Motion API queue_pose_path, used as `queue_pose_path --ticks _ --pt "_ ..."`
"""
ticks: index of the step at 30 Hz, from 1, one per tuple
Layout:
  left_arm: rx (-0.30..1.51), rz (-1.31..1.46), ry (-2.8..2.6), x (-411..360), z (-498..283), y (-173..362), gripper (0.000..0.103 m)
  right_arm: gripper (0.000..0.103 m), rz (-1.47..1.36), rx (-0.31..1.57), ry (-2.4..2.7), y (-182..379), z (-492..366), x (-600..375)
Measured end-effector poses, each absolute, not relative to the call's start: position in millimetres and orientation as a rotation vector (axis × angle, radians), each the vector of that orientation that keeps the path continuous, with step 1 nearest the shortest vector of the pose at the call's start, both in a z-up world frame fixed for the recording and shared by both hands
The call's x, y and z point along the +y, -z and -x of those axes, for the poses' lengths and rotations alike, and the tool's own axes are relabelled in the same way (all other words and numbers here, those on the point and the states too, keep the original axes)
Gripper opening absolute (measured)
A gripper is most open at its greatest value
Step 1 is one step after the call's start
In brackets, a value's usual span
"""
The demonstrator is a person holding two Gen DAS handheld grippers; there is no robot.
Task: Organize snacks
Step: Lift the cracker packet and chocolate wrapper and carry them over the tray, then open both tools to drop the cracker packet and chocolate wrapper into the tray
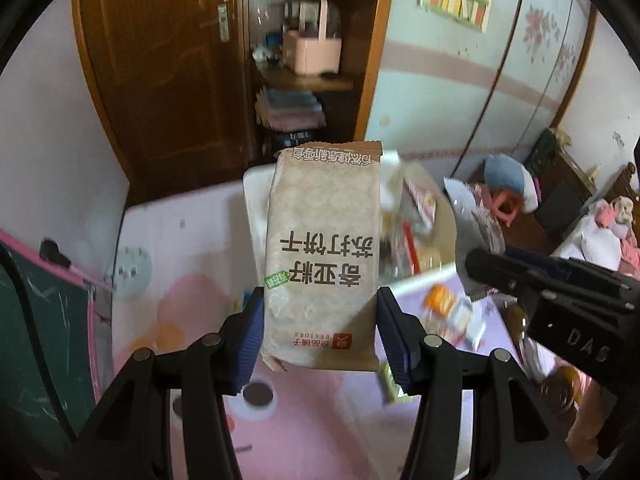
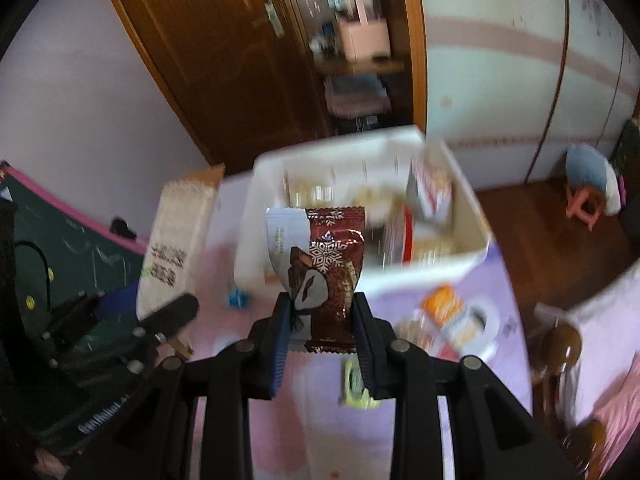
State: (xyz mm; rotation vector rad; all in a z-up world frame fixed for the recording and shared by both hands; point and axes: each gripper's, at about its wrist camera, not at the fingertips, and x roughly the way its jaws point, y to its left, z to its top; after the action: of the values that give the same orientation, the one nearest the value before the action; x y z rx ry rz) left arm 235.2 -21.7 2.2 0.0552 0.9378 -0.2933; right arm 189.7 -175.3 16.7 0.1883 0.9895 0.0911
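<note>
Left gripper (image 1: pixel 320 328): clamped on beige soda cracker pack (image 1: pixel 322 256), blue pads (image 1: pixel 250 340) pressing both long edges near its lower end, pack upright and lifted clear of the pink mat (image 1: pixel 180 320). Right gripper (image 2: pixel 320 336): jaws narrow, pinching brown chocolate snack packet (image 2: pixel 328 276) at its lower half, packet held up in front of white storage bin (image 2: pixel 472 216). Bin on the mat, just beyond both packs, already holding several wrapped snacks; contents blurred. 1 orange-and-white snack pack (image 2: pixel 452 316) loose on the mat just beside the bin's near wall, 1 small green packet (image 2: pixel 354 384) below the right fingers. Beyond: wooden door (image 1: pixel 160 80), shelf with pink basket (image 1: pixel 312 48).
</note>
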Motion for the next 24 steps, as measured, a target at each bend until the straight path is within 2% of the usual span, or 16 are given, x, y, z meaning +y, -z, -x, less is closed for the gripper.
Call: queue_pose_path --ticks 8,16,24 --pt "0.886 -0.042 0.263 -58.8 -289.8 -32.9 0.052 0.030 -0.171 0.905 -0.095 -56.9 -246.6 -199.8" --pt "0.932 -0.026 0.210 -95.2 -348.3 -7.5 0.052 0.030 -0.172 0.963 -0.116 -34.8 -307.4 -221.5" --pt "0.993 -0.029 0.176 -106.6 -375.3 26.9 0.053 0.030 -0.169 1.048 -0.139 3.0 -342.5 -231.7"
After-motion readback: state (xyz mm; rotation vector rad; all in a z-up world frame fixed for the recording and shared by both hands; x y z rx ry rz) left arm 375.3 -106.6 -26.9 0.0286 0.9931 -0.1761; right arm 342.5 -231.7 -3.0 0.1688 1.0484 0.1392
